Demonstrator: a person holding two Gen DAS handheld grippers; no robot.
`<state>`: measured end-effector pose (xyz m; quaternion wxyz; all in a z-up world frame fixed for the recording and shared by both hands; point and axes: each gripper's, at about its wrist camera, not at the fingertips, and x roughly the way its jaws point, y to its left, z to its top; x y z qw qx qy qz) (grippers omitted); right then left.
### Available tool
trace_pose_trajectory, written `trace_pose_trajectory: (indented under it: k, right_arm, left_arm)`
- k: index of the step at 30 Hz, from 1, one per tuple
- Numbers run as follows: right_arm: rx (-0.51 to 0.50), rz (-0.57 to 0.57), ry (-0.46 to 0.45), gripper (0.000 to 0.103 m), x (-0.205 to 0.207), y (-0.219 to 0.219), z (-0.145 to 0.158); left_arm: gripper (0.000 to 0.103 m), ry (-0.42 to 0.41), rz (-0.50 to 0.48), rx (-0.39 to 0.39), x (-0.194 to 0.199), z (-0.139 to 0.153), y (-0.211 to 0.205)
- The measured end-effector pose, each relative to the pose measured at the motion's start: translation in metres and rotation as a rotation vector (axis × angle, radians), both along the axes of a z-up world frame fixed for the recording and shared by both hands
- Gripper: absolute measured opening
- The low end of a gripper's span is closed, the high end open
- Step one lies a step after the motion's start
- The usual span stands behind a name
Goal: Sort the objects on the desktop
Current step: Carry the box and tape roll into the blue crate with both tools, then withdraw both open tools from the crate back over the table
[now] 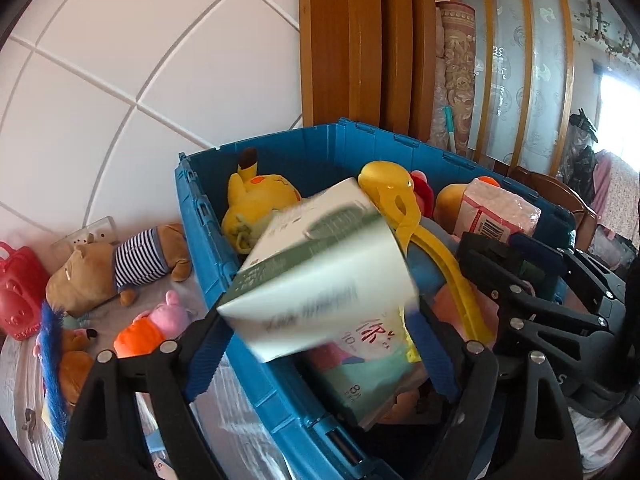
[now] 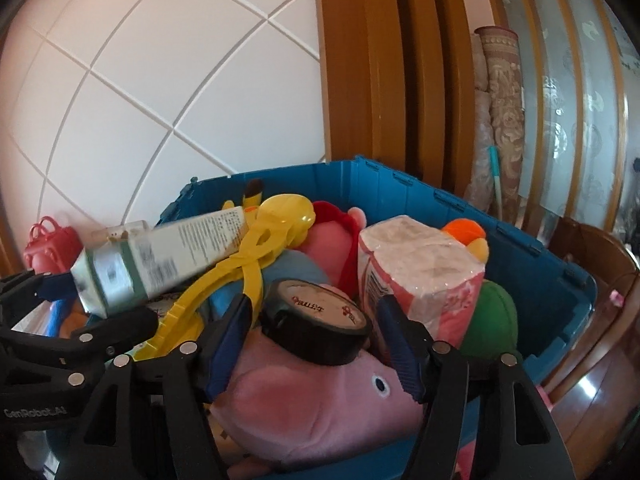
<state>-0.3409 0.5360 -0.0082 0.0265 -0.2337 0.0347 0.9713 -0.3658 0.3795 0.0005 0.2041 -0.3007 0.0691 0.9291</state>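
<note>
A blue crate (image 1: 192, 216) stands full of toys. In the left wrist view a white and green carton (image 1: 320, 264) hangs tilted and blurred over the crate, between the fingers of my left gripper (image 1: 320, 316). The jaws stand wide and the pads do not press on it. In the right wrist view a black tape roll (image 2: 320, 328) lies on a pink plush (image 2: 320, 412) inside the crate (image 2: 540, 264). My right gripper (image 2: 316, 304) stands open around the roll, its pads just clear of it. The left gripper (image 2: 92, 304) and carton (image 2: 168, 252) show at the left there.
In the crate lie a yellow plush (image 1: 248, 204), yellow plastic tongs (image 1: 404, 216) and a pink wrapped pack (image 1: 496, 212). Left of it on the table are a bear in a striped shirt (image 1: 120, 264), small plush toys (image 1: 152, 328) and a red bag (image 1: 20, 292). A tiled wall and wooden door frame stand behind.
</note>
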Motion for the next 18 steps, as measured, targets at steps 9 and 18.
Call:
trace_pose_trajectory:
  k: [9, 18]
  right_arm:
    - [0.003, -0.008, 0.033, 0.084, 0.015, -0.006, 0.010]
    - [0.018, -0.030, 0.061, 0.098, 0.034, -0.025, 0.019]
  left_arm:
    - [0.094, 0.023, 0.011, 0.019, 0.007, 0.005, -0.013]
    - [0.094, 0.030, 0.063, 0.019, 0.028, 0.000, -0.055]
